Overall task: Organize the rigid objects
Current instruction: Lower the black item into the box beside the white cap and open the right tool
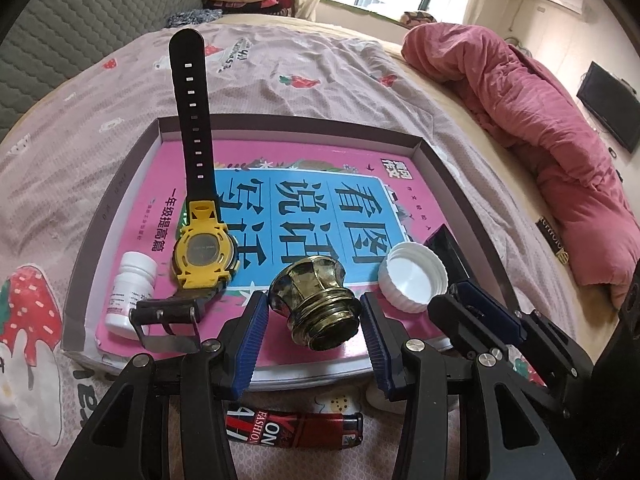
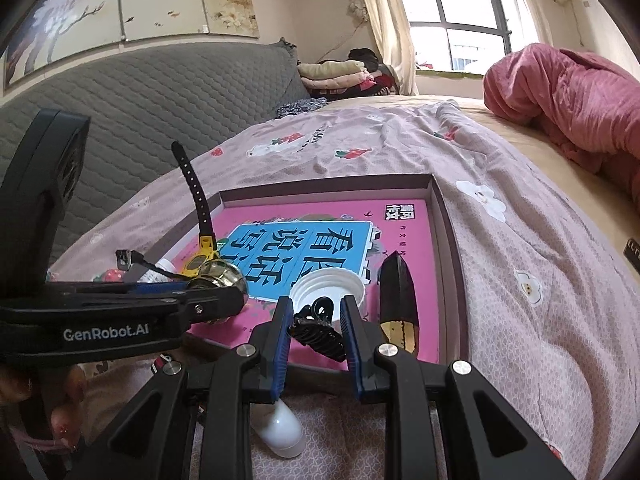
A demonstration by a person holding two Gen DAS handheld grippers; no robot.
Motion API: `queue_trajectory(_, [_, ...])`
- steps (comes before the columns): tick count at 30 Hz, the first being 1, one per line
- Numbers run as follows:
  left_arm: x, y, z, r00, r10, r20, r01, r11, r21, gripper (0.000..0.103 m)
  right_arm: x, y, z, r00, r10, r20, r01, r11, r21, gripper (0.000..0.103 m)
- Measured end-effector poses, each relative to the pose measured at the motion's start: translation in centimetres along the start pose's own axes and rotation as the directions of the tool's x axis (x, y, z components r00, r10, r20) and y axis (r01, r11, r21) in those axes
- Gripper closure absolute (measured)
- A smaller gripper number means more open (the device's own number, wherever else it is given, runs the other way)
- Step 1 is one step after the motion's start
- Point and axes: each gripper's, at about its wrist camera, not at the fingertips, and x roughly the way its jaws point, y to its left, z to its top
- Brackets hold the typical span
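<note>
Over tray (image 1: 460,184) | left gripper (image 1: 314,312) grips brass knob (image 1: 312,304) | right gripper (image 2: 316,320) grips black clip (image 2: 316,328) | watch (image 1: 206,252), cap (image 1: 414,276) beside

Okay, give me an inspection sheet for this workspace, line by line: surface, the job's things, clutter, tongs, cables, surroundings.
Surface: bed sheet with strawberry print; shallow box on it, lined by a pink book.
Job's things: in the box, yellow watch, white pill bottle, white cap, dark pointed case.
Clutter: lighter and a white bottle on the sheet outside the box.
Tongs: left tongs around a brass knob, contact unclear; right tongs shut on a black hair clip.
Cables: nothing seen.
Surroundings: pink quilt, window, grey headboard.
</note>
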Motion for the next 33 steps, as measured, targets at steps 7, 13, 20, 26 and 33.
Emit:
queue_trajectory(7, [0.1,-0.1,0.1,1.0,0.002,0.001,-0.002,1.0,0.002,0.055,0.2,0.4,-0.1,1.0,-0.008,-0.005,0.008,0.999,-0.041,0.078])
queue_trajectory(13, [0.1,0.0,0.0,1.0,-0.002,-0.002,0.002,1.0,-0.002,0.055,0.3,0.8,-0.2,0.999,-0.028,-0.017,0.027,0.997,-0.074,0.078])
queue_trajectory(20, [0.1,0.1,0.0,1.0,0.007,-0.01,-0.007,1.0,0.001,0.055,0.4,1.4,-0.1,0.997,-0.071,-0.02,0.068,0.99,-0.126,0.078])
queue_trajectory(26, [0.2,0.4,-0.3,1.0,0.007,-0.021,-0.007,1.0,-0.01,0.055,0.4,0.7,-0.1,0.999,-0.047,-0.027,0.045,0.996,-0.077,0.078])
queue_trajectory(33, [0.1,0.4,-0.3,1.0,0.011,-0.022,-0.011,1.0,-0.004,0.055,0.1,0.6,-0.1,0.998,-0.049,-0.025,0.047,0.995,-0.084,0.078])
